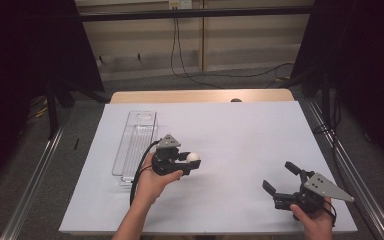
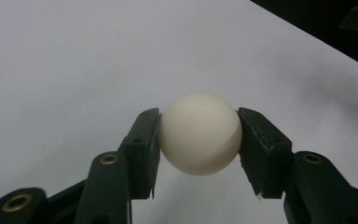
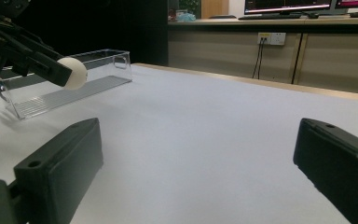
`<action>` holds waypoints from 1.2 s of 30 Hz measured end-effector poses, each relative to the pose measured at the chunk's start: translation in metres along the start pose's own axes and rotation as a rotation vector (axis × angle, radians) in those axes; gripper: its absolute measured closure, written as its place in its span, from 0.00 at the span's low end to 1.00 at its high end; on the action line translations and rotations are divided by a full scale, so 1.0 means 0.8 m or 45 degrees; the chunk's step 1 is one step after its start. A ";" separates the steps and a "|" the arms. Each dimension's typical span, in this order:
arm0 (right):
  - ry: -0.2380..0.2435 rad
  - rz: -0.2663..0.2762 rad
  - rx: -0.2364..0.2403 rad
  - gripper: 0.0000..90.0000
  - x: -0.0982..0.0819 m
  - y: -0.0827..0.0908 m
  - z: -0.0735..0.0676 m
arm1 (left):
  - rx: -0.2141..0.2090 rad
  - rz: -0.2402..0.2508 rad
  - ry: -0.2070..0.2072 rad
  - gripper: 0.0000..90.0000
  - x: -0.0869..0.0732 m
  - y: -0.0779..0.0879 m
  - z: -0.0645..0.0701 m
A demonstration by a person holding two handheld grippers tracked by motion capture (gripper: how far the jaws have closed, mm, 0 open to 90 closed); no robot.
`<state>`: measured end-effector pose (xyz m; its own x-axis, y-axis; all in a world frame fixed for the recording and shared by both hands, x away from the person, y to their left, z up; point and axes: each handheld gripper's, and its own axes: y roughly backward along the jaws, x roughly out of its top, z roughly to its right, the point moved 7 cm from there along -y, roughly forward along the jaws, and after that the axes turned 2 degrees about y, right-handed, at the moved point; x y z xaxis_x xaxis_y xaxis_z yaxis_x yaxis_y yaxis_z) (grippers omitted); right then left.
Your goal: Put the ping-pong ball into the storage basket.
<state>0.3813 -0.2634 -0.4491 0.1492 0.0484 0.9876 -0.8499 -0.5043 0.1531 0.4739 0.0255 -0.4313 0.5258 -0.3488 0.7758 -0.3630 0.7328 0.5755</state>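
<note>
A white ball (image 1: 193,157) is clamped between the jaws of my left gripper (image 1: 192,163), held above the white table sheet left of centre. In the left gripper view the ball (image 2: 200,133) sits squarely between both black pads (image 2: 145,149), which press on its sides. From the right gripper view the ball (image 3: 73,73) and the left gripper appear at upper left, in front of a clear plastic box (image 3: 70,79). My right gripper (image 1: 281,178) rests near the front right of the table, its jaws wide apart with nothing between them (image 3: 198,158).
The clear rectangular box (image 1: 135,142) lies lengthwise on the left part of the white sheet (image 1: 240,130), just left of the left hand. Dark curtains stand on both sides, and cables run along the floor behind the table.
</note>
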 end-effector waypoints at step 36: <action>0.000 -0.009 0.011 0.01 -0.001 -0.002 -0.002 | 0.008 0.004 0.034 0.57 0.002 0.013 -0.010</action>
<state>0.3817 -0.2617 -0.4499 0.1552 0.0515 0.9865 -0.8443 -0.5116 0.1595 0.4773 0.0370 -0.4263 0.5448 -0.3306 0.7707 -0.3697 0.7301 0.5746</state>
